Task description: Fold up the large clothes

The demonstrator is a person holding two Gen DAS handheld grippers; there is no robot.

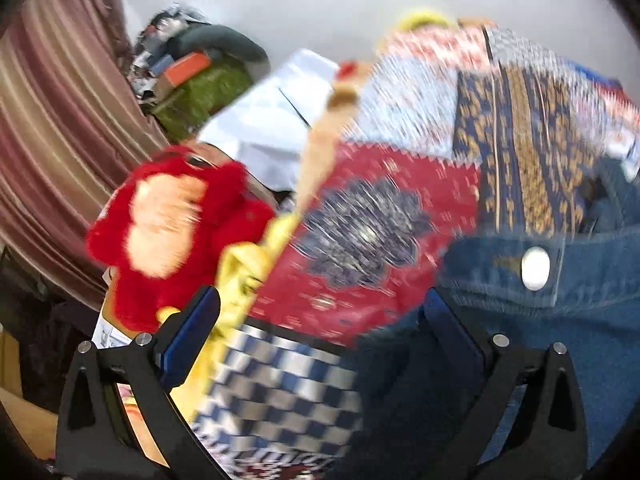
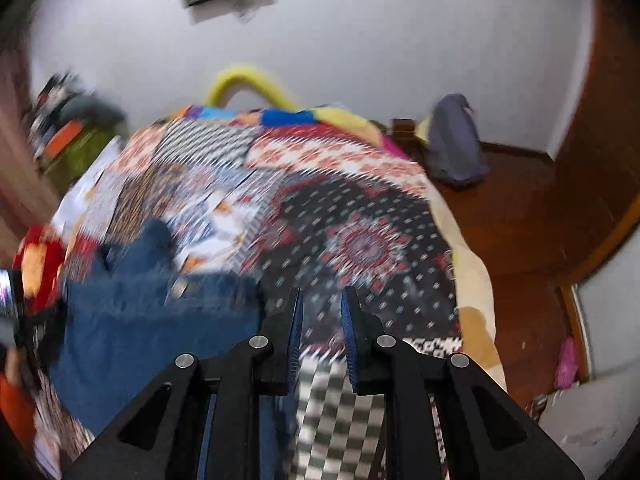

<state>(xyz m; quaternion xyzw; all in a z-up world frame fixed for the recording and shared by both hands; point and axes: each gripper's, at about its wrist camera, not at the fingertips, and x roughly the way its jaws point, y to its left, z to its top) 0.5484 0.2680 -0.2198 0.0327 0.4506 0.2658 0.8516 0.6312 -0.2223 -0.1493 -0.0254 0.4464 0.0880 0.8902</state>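
Observation:
Blue jeans (image 2: 152, 320) lie crumpled on a patchwork quilt (image 2: 352, 216) that covers a bed. In the left wrist view the jeans (image 1: 560, 340) show their waistband with a metal button (image 1: 536, 268). My left gripper (image 1: 320, 312) hangs wide open above the quilt and the jeans' left edge. Its right finger (image 1: 444, 320) is over the denim, and nothing is pinched. To the right of the jeans, my right gripper (image 2: 322, 300) hovers over the quilt, shut to a narrow slit with nothing visible between its tips. Both views are motion-blurred.
A red plush toy (image 1: 172, 232) and a yellow cloth (image 1: 244, 268) lie at the bed's left edge by a striped curtain (image 1: 60, 120). A cluttered pile (image 1: 204, 84) sits in the far corner. Right of the bed are a wooden floor (image 2: 520, 220) and a grey bag (image 2: 456, 144).

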